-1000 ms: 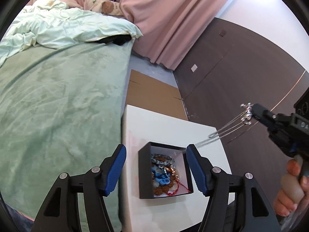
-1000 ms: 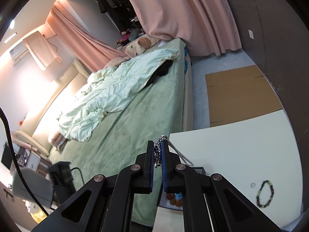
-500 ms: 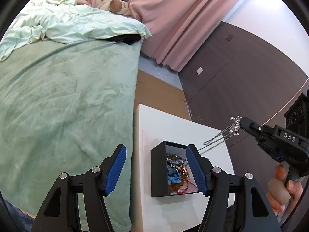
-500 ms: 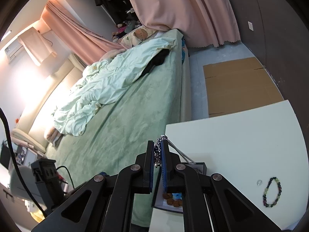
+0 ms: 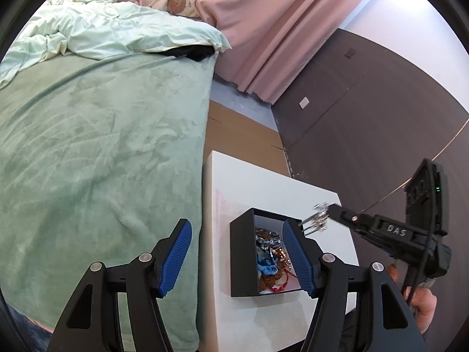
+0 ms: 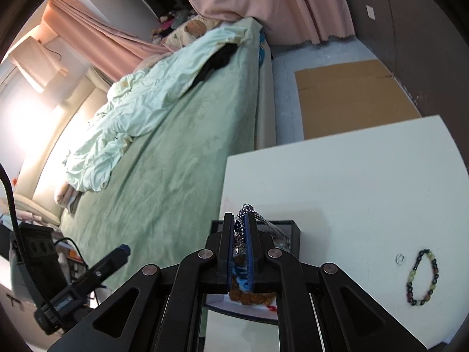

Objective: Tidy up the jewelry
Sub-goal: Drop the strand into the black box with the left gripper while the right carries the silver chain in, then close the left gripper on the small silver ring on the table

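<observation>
A black jewelry box with a white lining stands on the white table, holding several beaded and blue pieces. My left gripper is open and empty, its blue pads on either side of the box's left part. My right gripper is shut on a silver chain, just above the box; in the left wrist view the chain hangs from its tip down into the box. A beaded bracelet and a small silver ring lie on the table to the right.
A bed with a green blanket runs along the table's left edge. Flat cardboard lies on the floor beyond the table. A dark wall and pink curtains stand behind.
My right gripper has moved down and toward the box with the chain, so the chain now hangs shorter into the box. My left gripper has shifted slightly left of the box.
</observation>
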